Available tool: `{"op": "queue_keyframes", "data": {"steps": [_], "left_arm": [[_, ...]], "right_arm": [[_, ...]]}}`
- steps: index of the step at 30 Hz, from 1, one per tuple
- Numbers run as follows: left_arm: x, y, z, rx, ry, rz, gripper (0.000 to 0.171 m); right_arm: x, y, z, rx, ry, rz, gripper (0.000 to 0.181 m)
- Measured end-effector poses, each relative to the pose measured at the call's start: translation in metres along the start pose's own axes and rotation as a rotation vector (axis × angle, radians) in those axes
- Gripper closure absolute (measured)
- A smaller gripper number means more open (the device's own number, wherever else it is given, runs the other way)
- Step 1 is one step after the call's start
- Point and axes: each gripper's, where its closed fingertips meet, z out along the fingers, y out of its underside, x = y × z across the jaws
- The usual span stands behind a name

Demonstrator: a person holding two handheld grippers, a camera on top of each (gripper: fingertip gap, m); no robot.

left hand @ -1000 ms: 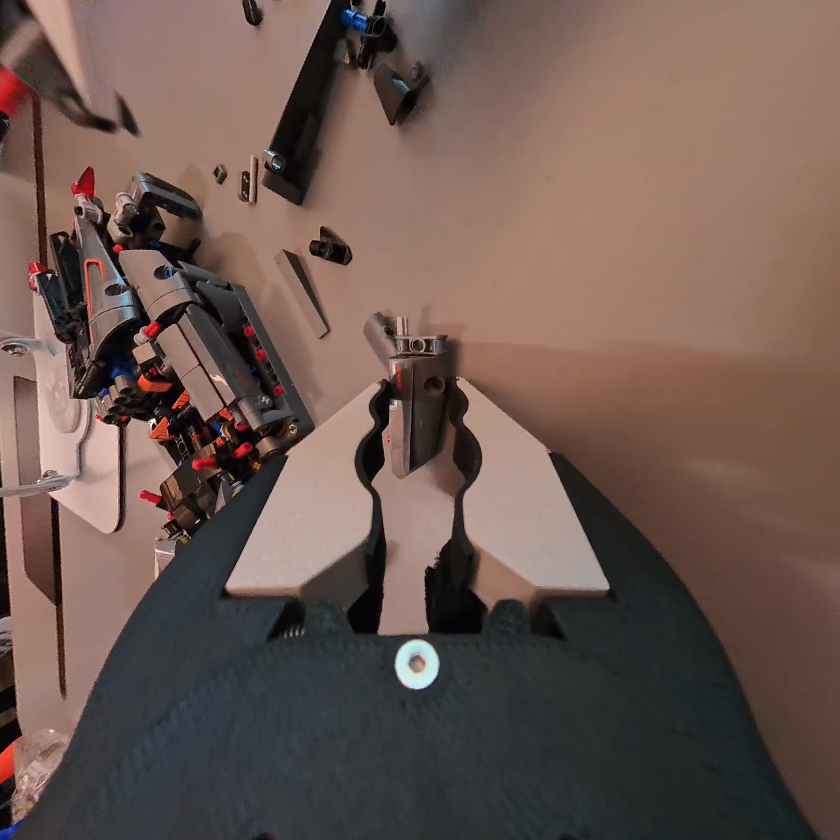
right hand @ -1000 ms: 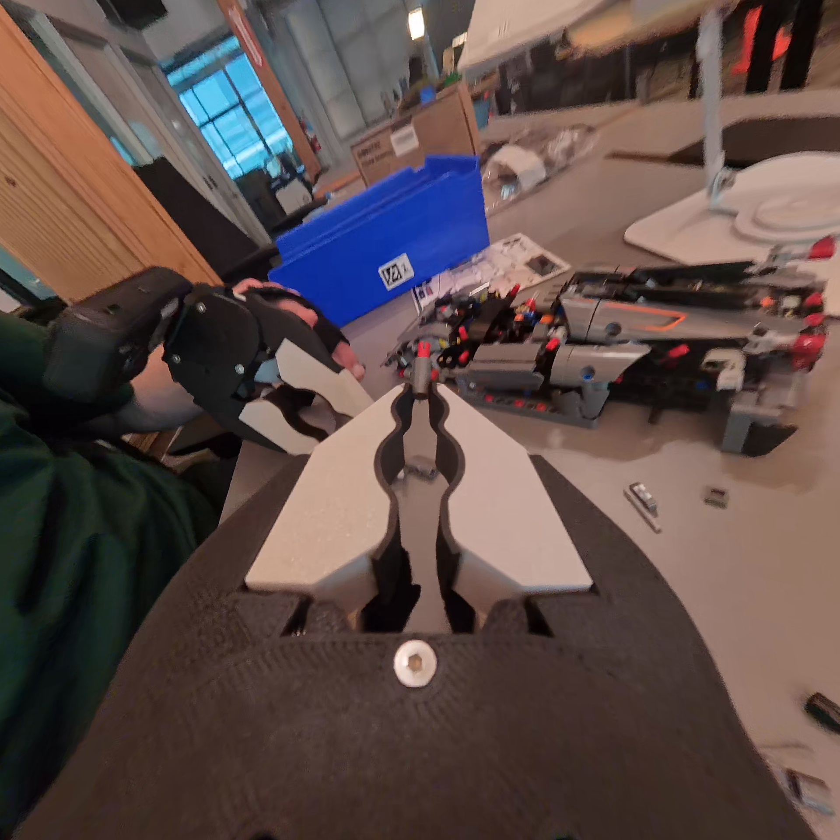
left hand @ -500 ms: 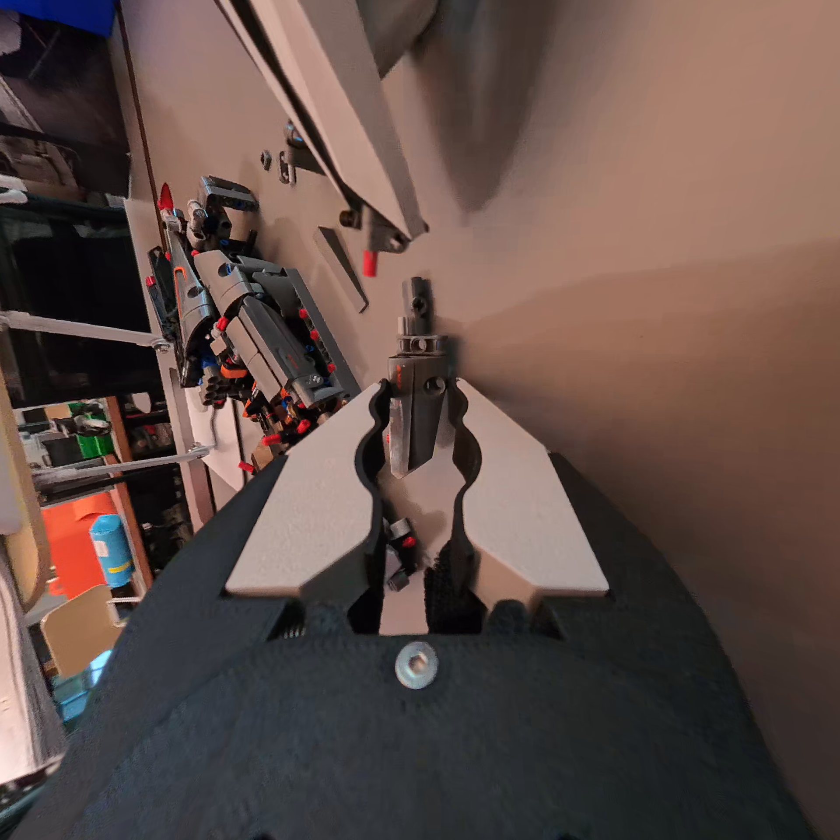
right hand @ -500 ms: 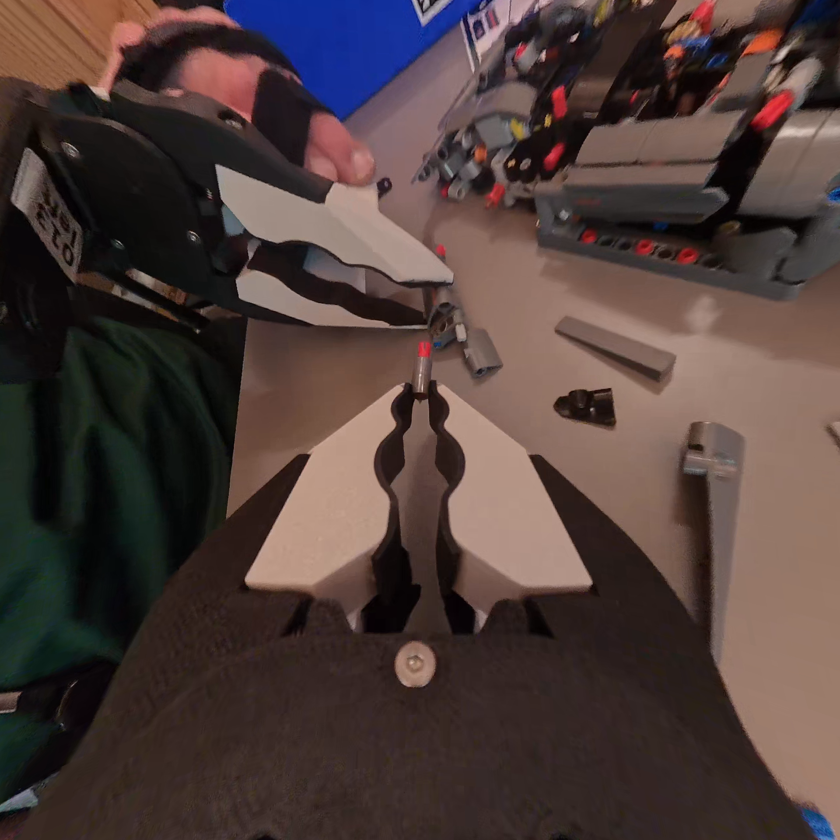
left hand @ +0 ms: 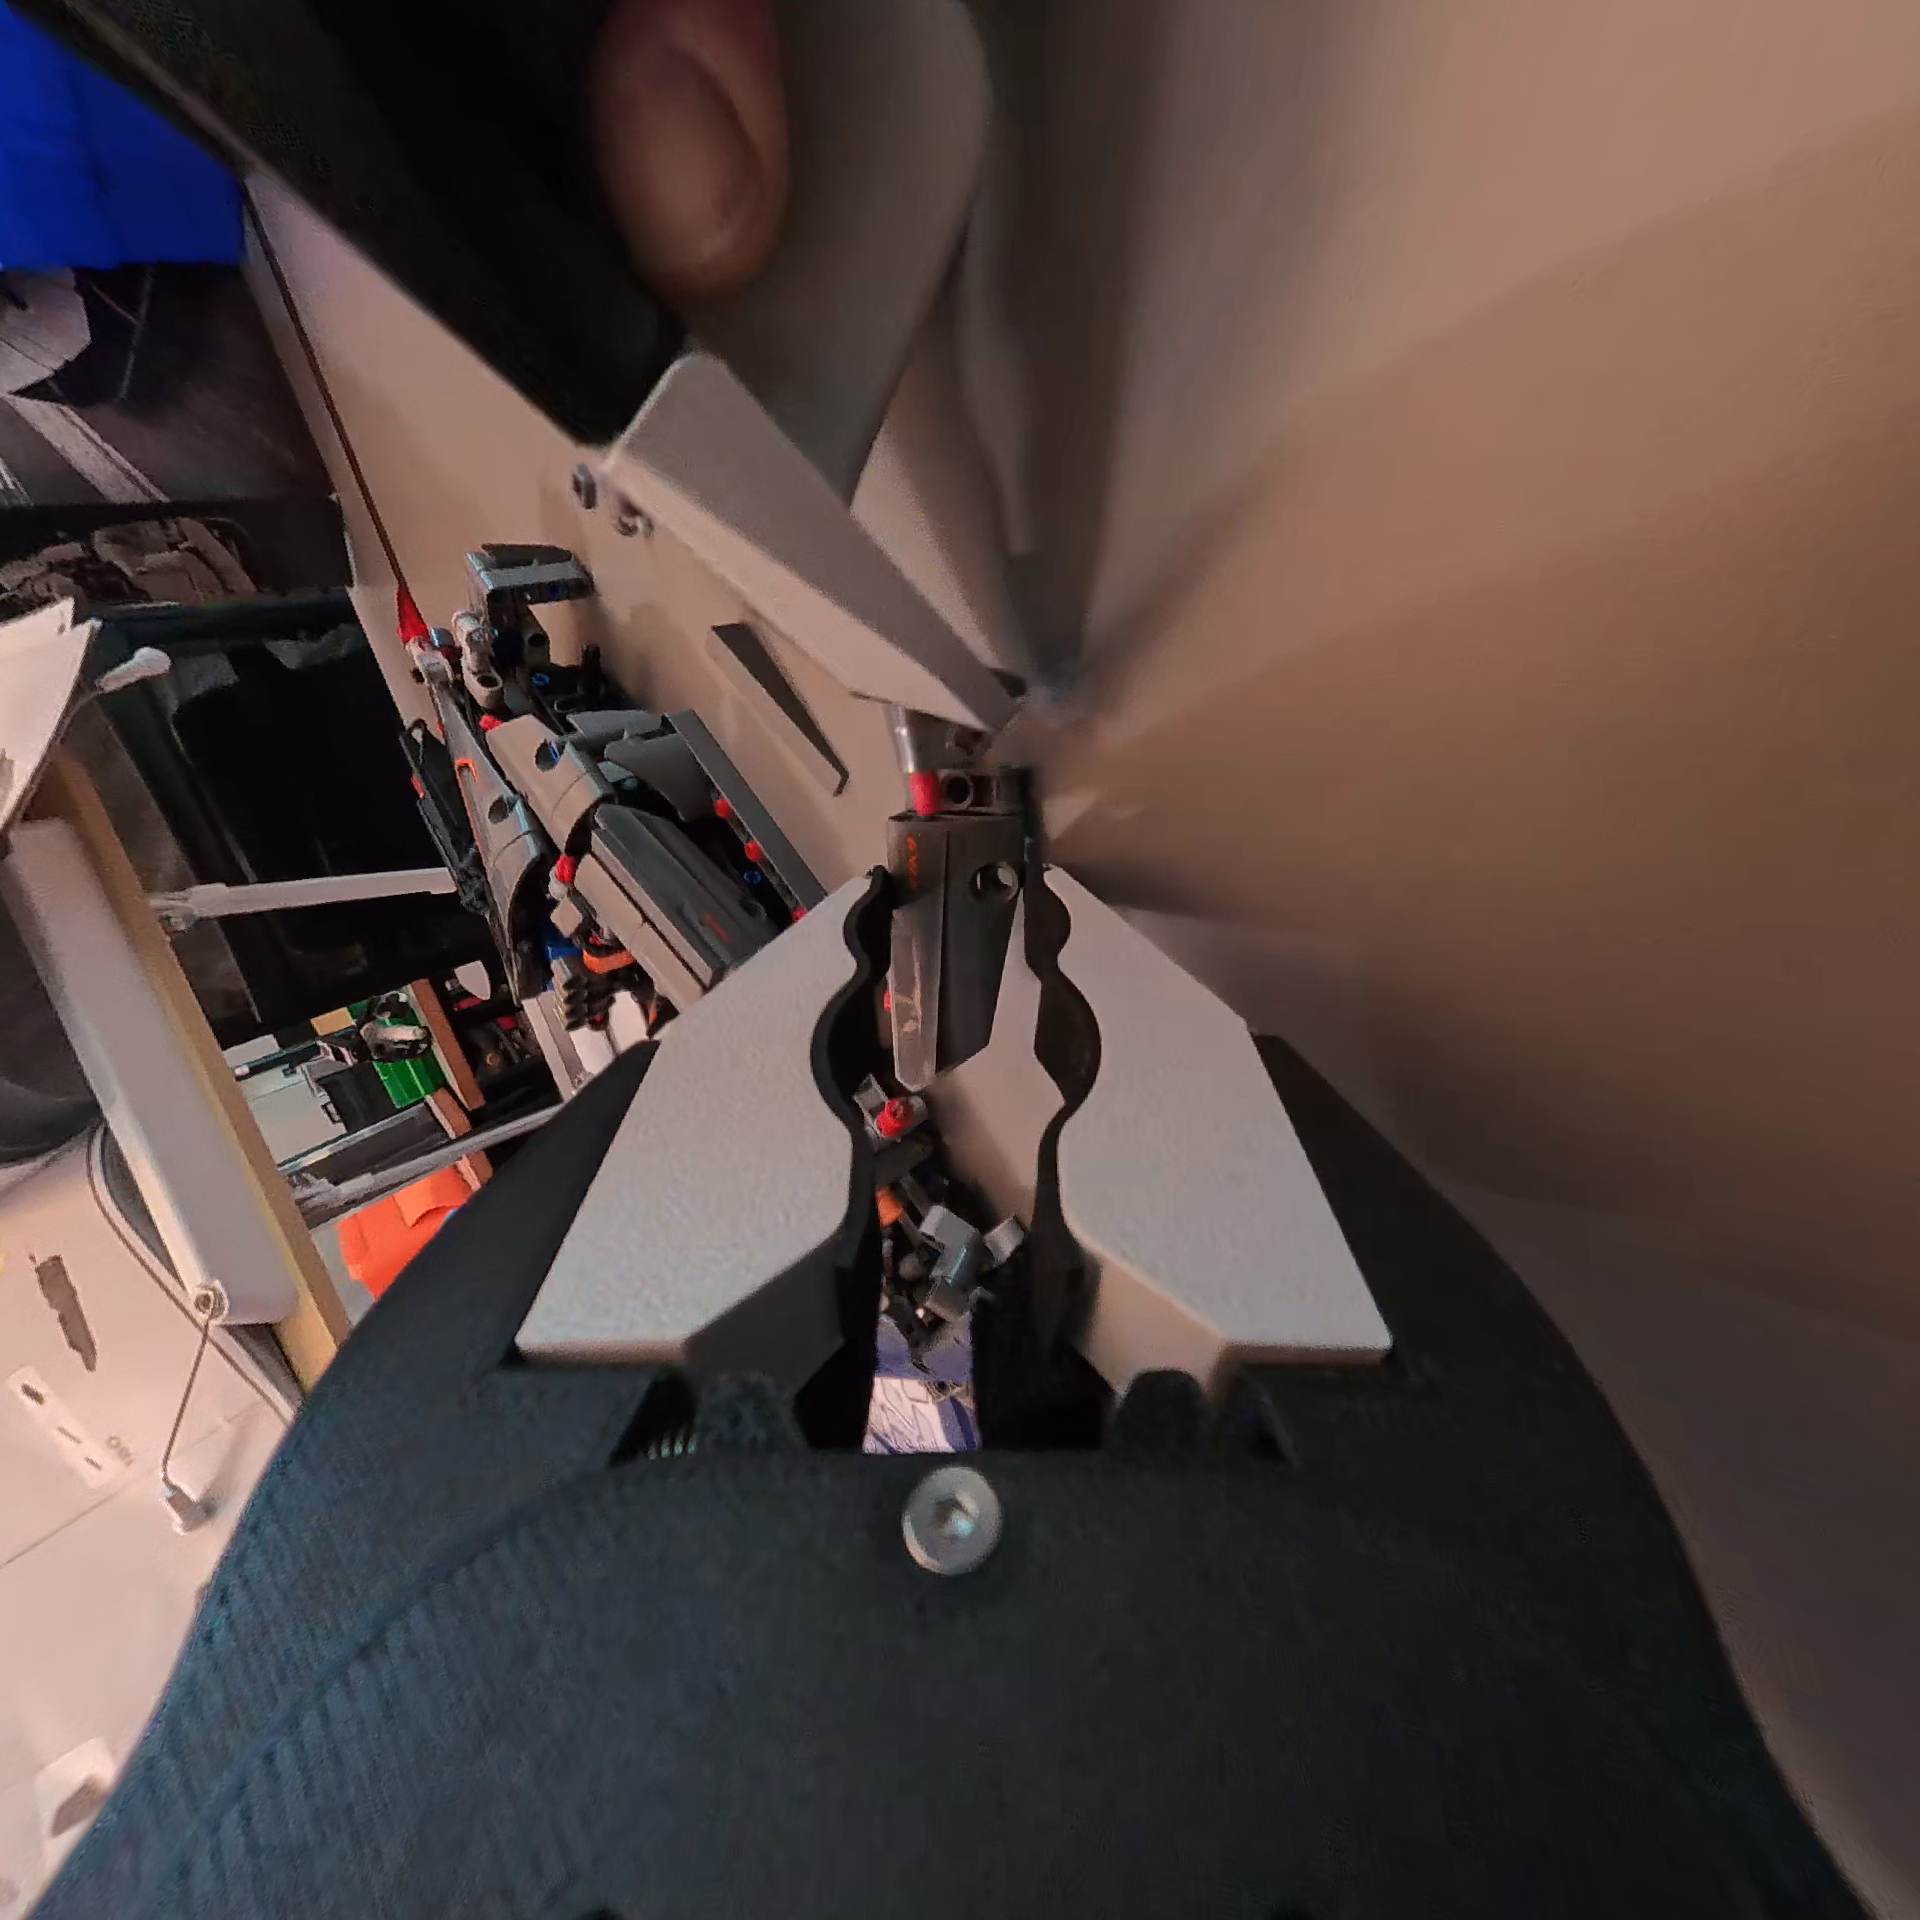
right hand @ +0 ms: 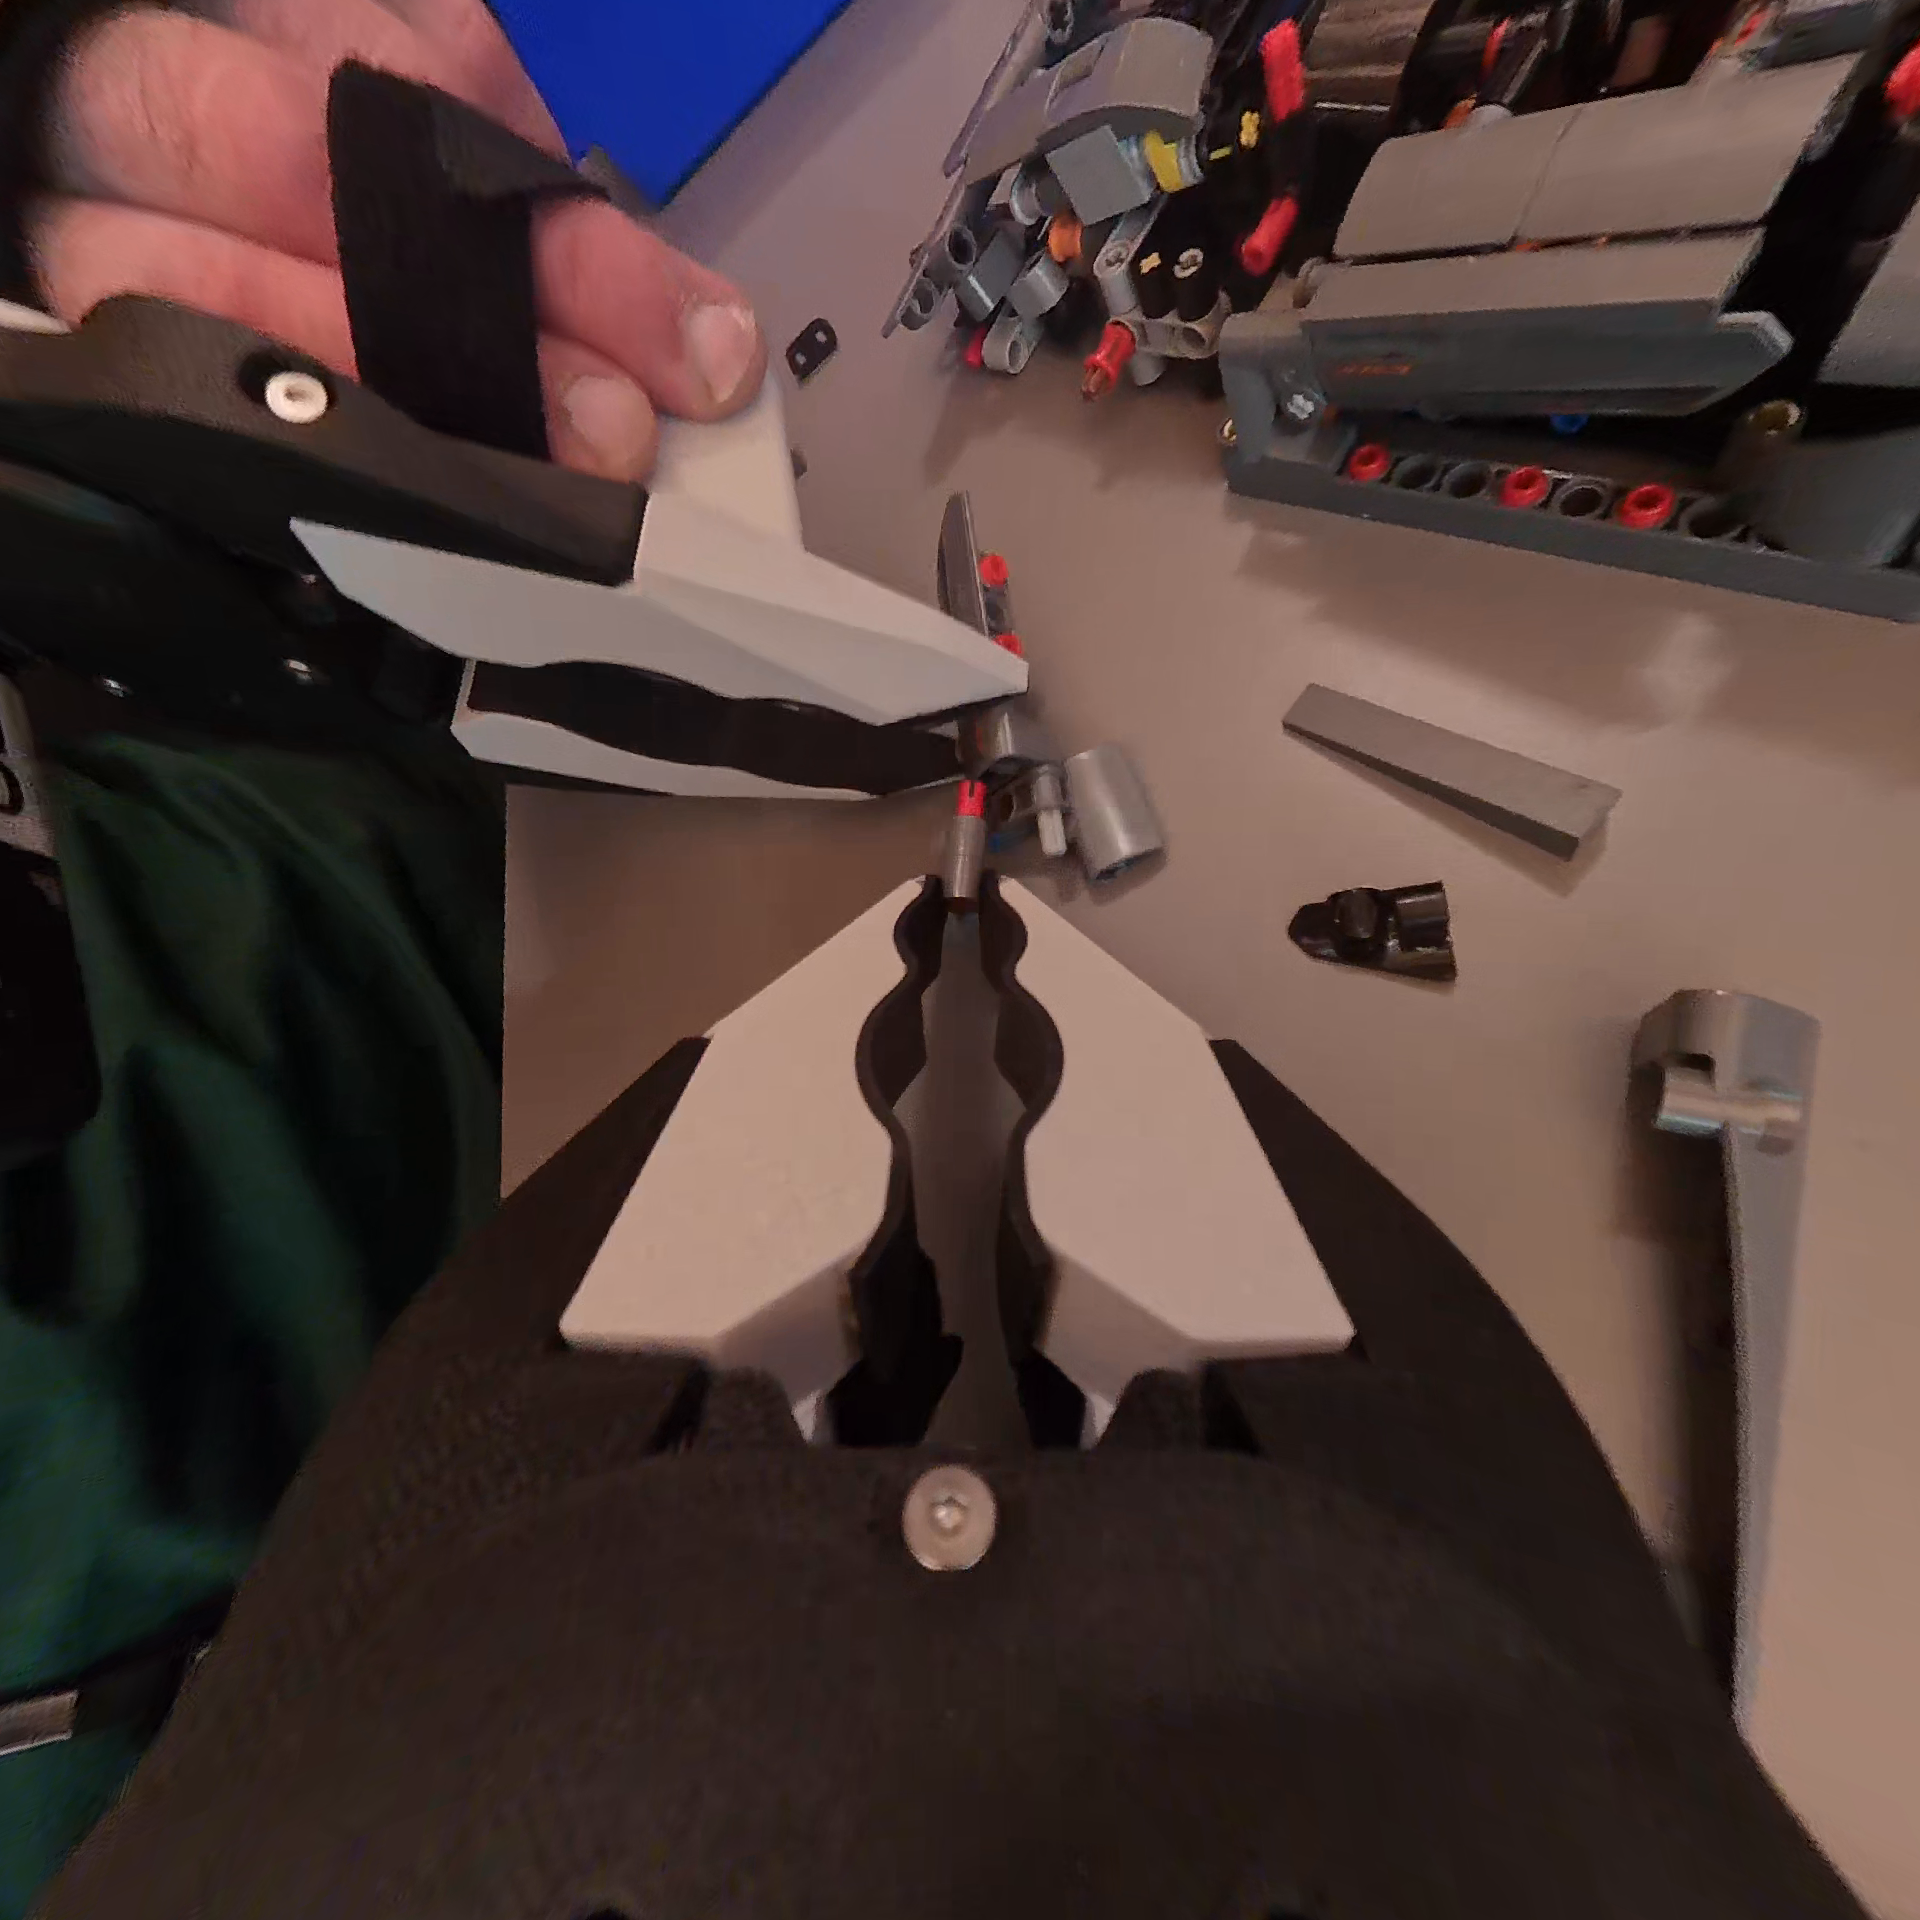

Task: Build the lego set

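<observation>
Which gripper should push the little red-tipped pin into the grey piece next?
Probably the right gripper: it pinches the red-tipped pin, whose tip is right at the grey piece that the left gripper holds.

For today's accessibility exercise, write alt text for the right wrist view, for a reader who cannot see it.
The right claw grips a grey pin with a red tip, pointing it at a small grey piece held in the left claw. Behind lie loose parts and the half-built grey model on the table.
</observation>
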Motion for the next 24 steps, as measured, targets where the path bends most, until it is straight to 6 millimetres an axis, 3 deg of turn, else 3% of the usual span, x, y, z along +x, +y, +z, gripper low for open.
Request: {"op": "queue_keyframes", "data": {"steps": [24], "left_arm": [[-0.0021, -0.0064, 0.0006, 0.015, -0.12, 0.018, 0.149]], "right_arm": [[0.0048, -0.0002, -0.0028, 0.016, -0.025, 0.106, 0.177]]}}
